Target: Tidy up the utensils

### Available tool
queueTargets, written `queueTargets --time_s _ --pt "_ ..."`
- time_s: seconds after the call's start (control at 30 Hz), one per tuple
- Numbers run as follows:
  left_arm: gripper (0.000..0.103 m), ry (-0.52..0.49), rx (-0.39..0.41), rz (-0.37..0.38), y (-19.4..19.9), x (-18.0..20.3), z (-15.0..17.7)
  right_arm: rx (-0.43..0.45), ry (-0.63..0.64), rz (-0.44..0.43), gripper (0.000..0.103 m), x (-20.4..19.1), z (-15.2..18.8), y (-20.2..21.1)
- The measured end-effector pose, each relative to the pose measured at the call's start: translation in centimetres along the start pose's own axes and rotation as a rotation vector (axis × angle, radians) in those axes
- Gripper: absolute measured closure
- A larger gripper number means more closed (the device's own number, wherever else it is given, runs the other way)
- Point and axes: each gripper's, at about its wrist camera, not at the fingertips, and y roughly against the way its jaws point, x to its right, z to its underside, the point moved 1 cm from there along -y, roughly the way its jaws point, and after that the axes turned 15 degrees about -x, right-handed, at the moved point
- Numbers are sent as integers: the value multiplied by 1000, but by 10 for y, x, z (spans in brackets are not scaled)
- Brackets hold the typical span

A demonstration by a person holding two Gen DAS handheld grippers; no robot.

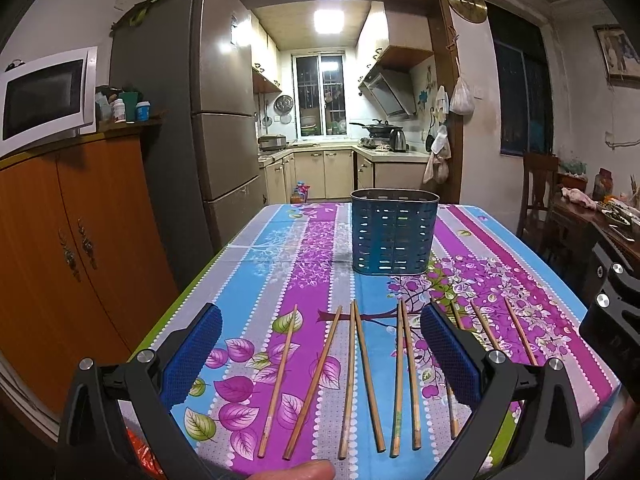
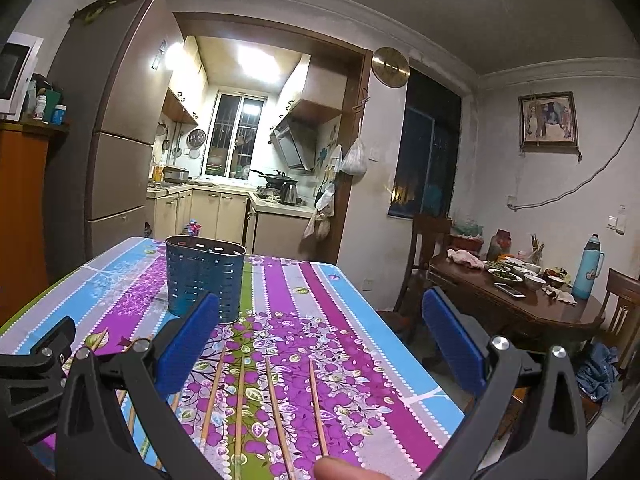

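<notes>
Several bamboo chopsticks (image 1: 362,380) lie side by side near the front edge of the flowered tablecloth (image 1: 280,248). A blue perforated utensil holder (image 1: 394,232) stands upright farther back, with nothing visible inside. My left gripper (image 1: 320,352) hovers open above the chopsticks, its blue pads wide apart and holding nothing. In the right wrist view more chopsticks (image 2: 276,408) lie below my right gripper (image 2: 320,328), which is open too. The holder (image 2: 205,276) stands left of and beyond it. The right gripper's black body (image 1: 612,308) shows at the right edge of the left wrist view.
A wooden cabinet (image 1: 72,248) with a microwave stands left of the table, beside a tall fridge (image 1: 200,120). On the right, a dark dining table (image 2: 520,300) carries bowls and a blue thermos. A fingertip (image 1: 304,470) shows at the bottom edge.
</notes>
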Motion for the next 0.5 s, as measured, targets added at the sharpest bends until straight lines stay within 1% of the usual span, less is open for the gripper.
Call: queueTargets --time_s 0.5 --pt "4 -1 0 2 0 0 1 -8 0 -8 5 -5 0 -3"
